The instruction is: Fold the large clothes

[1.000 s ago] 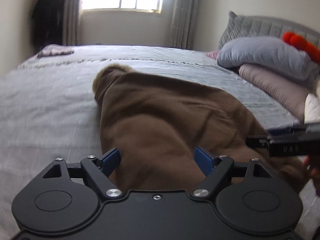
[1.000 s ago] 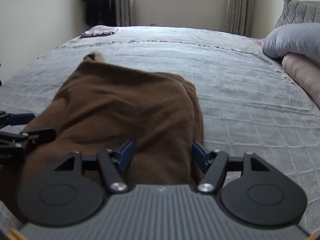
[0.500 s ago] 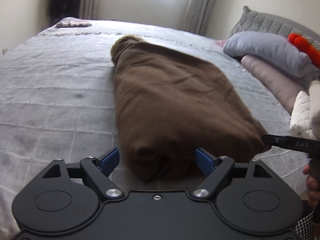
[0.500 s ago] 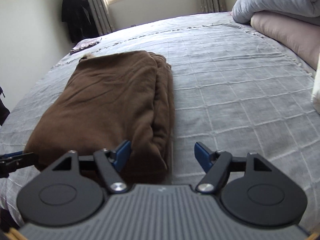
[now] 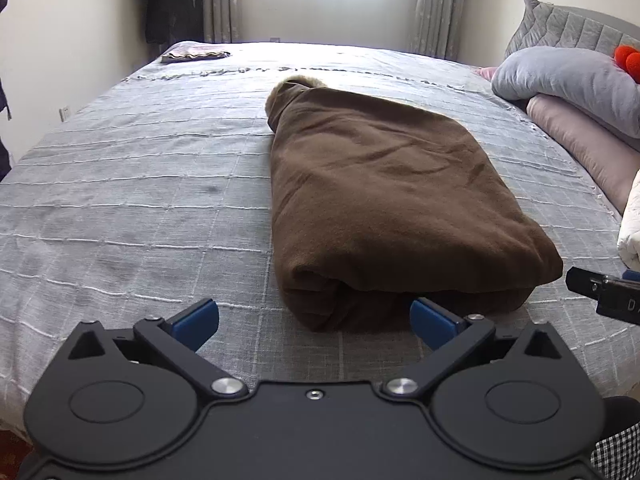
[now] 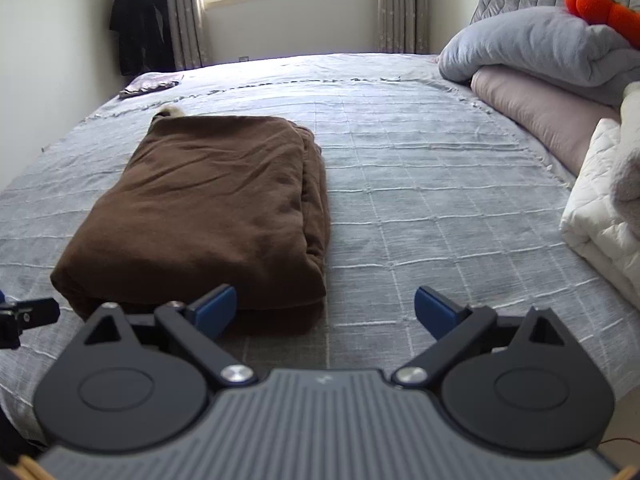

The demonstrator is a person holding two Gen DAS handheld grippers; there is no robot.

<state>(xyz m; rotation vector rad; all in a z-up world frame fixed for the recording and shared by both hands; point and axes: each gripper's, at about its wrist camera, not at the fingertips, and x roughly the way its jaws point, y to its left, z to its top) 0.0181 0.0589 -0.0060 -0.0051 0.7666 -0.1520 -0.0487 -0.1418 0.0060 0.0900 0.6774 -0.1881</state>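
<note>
The brown garment (image 5: pixel 384 200) is sitting folded into a thick oblong bundle on the grey bed (image 5: pixel 132 208), near edge just ahead of both tools. Left tool (image 5: pixel 314 316) has its jaws opening with nothing clamped, the bundle's near left corner just past the blue pads; right tool (image 6: pixel 326 310) is opening too, and the near right corner sits beside its left pad, not pinched. It looks like soft, bulky fleece with some weight, so I'd guess it sags and unrolls if you lift it by one layer. Best bet is pinching the whole stack at the two near corners, or the rounded fold on the right side, where the layers stay together. A pale furry bit (image 5: pixel 298 82), maybe a hood trim, pokes out the far end. Not much in the way: pillows (image 6: pixel 540 52) and a white quilt (image 6: pixel 600 208) are well off right, a small folded cloth (image 5: pixel 196 53) is in the far corner.
</note>
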